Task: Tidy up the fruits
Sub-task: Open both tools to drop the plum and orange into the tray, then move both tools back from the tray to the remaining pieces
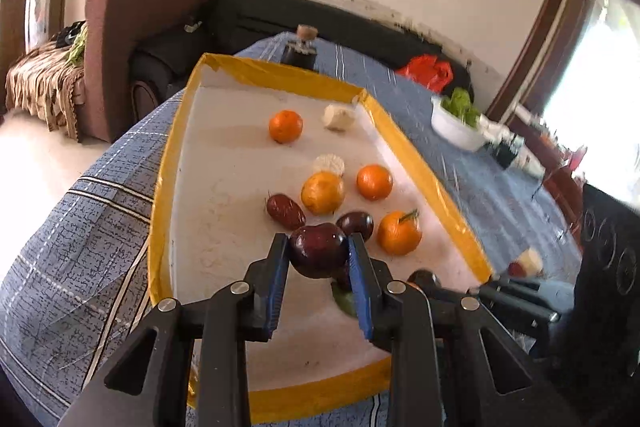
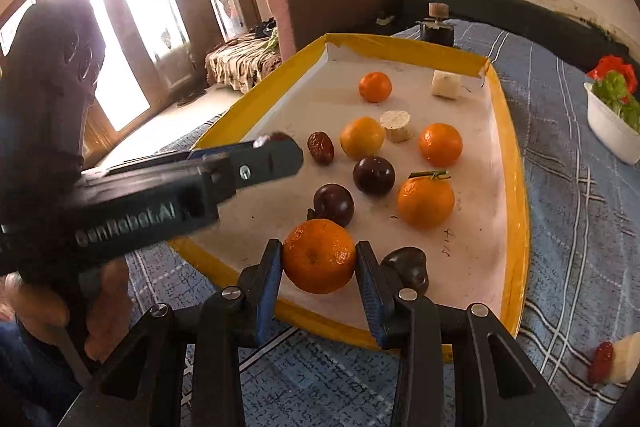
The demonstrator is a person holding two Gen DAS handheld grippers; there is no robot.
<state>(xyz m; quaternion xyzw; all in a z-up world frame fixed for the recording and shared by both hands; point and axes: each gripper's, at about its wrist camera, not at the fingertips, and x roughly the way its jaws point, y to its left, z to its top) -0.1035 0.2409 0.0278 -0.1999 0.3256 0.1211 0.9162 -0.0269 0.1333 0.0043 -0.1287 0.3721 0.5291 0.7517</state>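
Note:
A white tray with a yellow rim [image 1: 416, 163] [image 2: 516, 187] lies on the blue checked cloth. In it are several oranges, such as one [image 1: 285, 126] at the far end, plus dark plums [image 2: 374, 175] [image 2: 334, 205], a brown date [image 1: 285, 211] [image 2: 320, 147] and two pale banana pieces [image 1: 339, 116] [image 2: 396, 125]. My left gripper [image 1: 318, 253] is shut on a dark plum [image 1: 318, 255] low over the tray's near part. Its fingers [image 2: 276, 151] reach in from the left in the right wrist view. My right gripper [image 2: 319, 259] is shut on an orange [image 2: 319, 255] above the tray's near rim.
A white bowl of greens [image 1: 456, 125] [image 2: 612, 123] and a red bag [image 1: 428, 71] sit to the right of the tray. A dark cork-topped jar [image 2: 438, 25] stands behind it. A date [image 2: 602, 363] and a banana piece [image 2: 628, 357] lie on the cloth at right. Sofas line the wall.

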